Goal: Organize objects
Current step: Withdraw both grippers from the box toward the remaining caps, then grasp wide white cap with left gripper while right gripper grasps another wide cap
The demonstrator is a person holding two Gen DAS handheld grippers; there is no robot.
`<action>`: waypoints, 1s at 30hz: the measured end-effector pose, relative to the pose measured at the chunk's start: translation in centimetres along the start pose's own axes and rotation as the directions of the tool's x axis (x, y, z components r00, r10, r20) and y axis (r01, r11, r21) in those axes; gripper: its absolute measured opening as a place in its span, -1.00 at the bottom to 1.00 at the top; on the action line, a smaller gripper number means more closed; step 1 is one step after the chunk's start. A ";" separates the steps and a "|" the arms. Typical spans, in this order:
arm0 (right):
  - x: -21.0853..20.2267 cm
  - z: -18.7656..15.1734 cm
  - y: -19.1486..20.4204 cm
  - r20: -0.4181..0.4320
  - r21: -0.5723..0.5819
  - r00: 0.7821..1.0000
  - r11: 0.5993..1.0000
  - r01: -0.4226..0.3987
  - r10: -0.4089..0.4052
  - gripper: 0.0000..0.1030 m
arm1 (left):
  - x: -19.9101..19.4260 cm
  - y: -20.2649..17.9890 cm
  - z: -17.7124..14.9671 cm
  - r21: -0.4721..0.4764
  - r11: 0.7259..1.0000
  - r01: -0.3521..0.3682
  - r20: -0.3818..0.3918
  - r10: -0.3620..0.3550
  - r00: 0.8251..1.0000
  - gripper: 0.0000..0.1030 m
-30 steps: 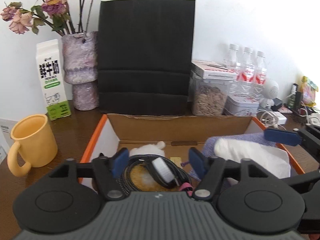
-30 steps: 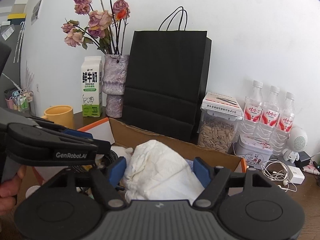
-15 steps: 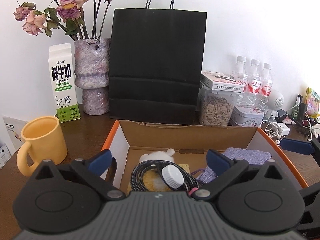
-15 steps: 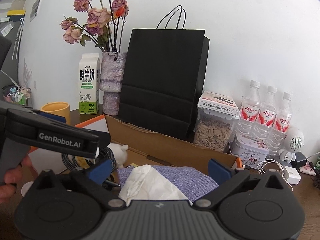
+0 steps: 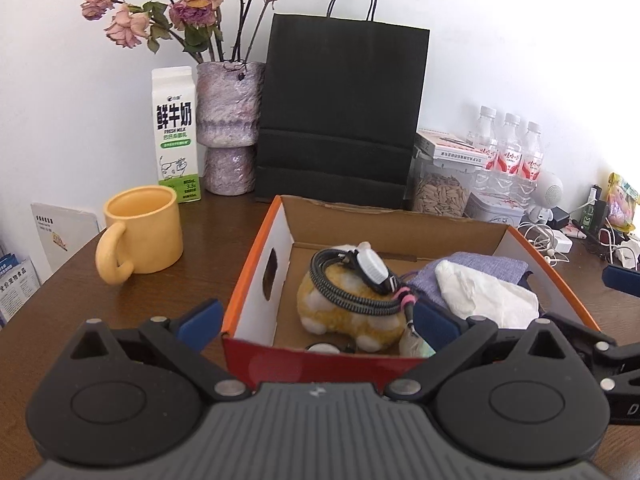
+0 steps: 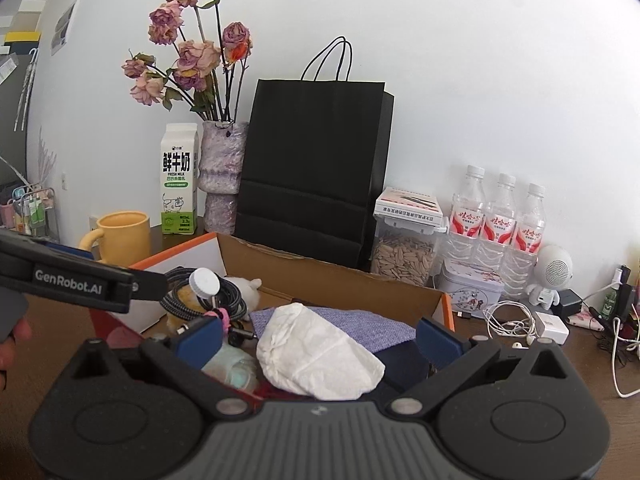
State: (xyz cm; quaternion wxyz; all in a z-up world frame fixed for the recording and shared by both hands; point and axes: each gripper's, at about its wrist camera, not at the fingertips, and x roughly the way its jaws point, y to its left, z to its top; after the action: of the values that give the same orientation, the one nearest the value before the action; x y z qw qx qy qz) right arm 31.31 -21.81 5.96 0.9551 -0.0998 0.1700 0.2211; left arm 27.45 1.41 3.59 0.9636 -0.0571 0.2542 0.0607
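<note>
Dark wooden worktop (image 5: 208,240) before a white wall. Left to right: empty yellow mug (image 5: 140,234); open cardboard box (image 5: 256,276) holding a plush toy (image 5: 348,320) wrapped in coiled cable (image 5: 348,300), a purple cloth (image 5: 480,266) and a white wad (image 5: 484,296). Left gripper (image 5: 318,320) and right gripper (image 6: 318,336), jaws spread and empty, now sit farther back from the box than a second ago.

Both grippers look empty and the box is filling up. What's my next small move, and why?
Probably swing the left gripper toward the yellow mug. Both grippers are open and empty; the cable and white cloth already lie in the box, while the mug stands outside it.
</note>
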 end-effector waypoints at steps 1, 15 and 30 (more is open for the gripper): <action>-0.7 -0.2 0.0 0.001 0.004 1.000 1.000 0.003 -0.003 1.00 | -0.5 0.2 -0.4 0.001 1.000 -0.008 -0.007 0.008 1.000 1.00; -6.7 -5.9 -0.3 -0.096 0.083 0.995 0.995 0.049 -0.041 1.00 | -4.3 1.9 -6.4 0.038 0.998 -0.048 -0.138 0.052 0.989 1.00; -4.0 -8.2 -2.7 -0.197 0.140 0.975 0.982 0.130 -0.101 0.86 | -1.0 3.1 -6.1 0.046 0.995 -0.090 -0.188 0.097 0.977 1.00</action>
State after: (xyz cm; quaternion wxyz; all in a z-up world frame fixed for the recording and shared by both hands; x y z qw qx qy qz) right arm 26.81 -27.91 0.16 0.9508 -0.0570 0.2699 0.1411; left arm 23.19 3.49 -1.41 0.9319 -0.0324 0.3483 0.0956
